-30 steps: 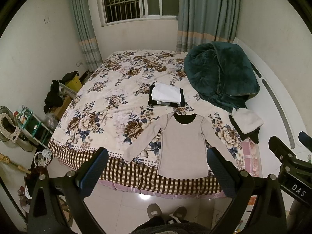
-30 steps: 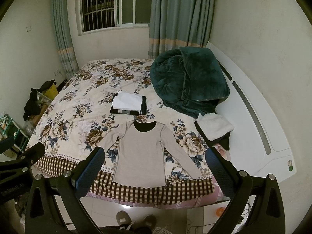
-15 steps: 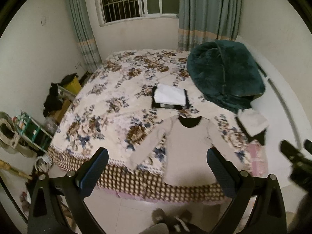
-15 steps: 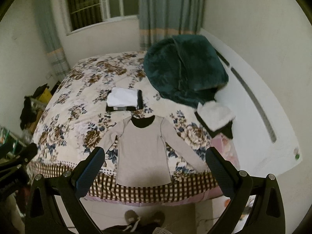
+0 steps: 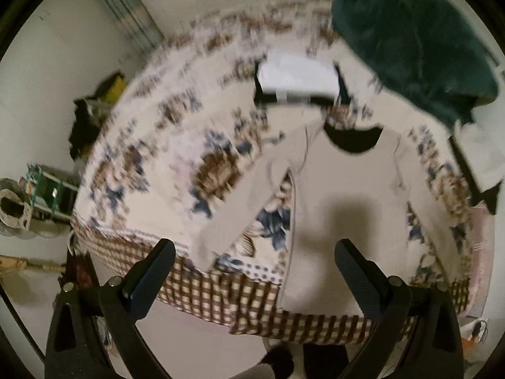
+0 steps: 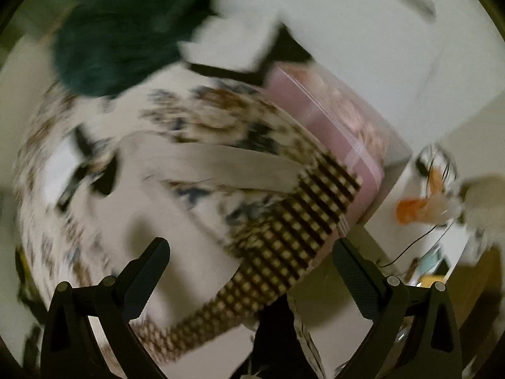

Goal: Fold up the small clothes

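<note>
A beige long-sleeved shirt (image 5: 344,195) with a black neckline lies flat, sleeves spread, at the near edge of the floral bed (image 5: 176,145). My left gripper (image 5: 255,252) is open and empty above the shirt's hem and left sleeve. In the blurred, tilted right wrist view the shirt's right sleeve (image 6: 227,167) crosses the bed corner. My right gripper (image 6: 249,252) is open and empty above the checkered bed border (image 6: 293,237).
A folded white and black stack (image 5: 296,79) lies behind the shirt. A dark green blanket (image 5: 410,41) is heaped at the back right. Another folded white and black pile (image 5: 479,158) sits right. Clutter (image 5: 41,189) stands on the floor at the left.
Both grippers have dropped down and forward towards the shirt. The right view has swung right and tilted over the bed's right corner. Both stay open.
</note>
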A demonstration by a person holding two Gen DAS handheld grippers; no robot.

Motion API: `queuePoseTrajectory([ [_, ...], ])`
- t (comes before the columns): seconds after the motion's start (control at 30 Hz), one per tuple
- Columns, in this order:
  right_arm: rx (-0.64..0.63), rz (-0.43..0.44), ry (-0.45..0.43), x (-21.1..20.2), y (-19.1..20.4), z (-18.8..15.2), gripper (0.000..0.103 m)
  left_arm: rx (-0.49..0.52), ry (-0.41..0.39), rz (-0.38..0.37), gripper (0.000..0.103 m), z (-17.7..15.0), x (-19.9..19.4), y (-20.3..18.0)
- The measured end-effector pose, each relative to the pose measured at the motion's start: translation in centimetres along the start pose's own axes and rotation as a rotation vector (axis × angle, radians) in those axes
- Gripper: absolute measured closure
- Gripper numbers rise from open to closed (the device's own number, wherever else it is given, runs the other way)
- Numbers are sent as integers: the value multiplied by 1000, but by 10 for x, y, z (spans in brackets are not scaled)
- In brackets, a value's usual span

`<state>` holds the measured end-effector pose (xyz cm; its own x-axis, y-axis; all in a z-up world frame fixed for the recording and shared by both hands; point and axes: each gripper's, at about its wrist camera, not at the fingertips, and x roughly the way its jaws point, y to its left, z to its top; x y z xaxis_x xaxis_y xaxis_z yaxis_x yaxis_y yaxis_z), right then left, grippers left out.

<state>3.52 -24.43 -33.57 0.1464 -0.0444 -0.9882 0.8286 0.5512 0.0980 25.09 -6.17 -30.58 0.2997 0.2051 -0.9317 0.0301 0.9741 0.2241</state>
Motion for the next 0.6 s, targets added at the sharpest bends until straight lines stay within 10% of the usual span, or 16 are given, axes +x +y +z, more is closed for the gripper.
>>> queuePoseTrajectory([
  [0.17,189,-89,109,157,-65,50,0,0,113,26,0,-3,99,-35],
  [0.47,361,-64,186,306,-102,66,1,-5,240,64,0,-9,210,-52],
  [0.6,355,-8,130,330,-81,62,51,-15,248,51,0,-8,236,-50],
])
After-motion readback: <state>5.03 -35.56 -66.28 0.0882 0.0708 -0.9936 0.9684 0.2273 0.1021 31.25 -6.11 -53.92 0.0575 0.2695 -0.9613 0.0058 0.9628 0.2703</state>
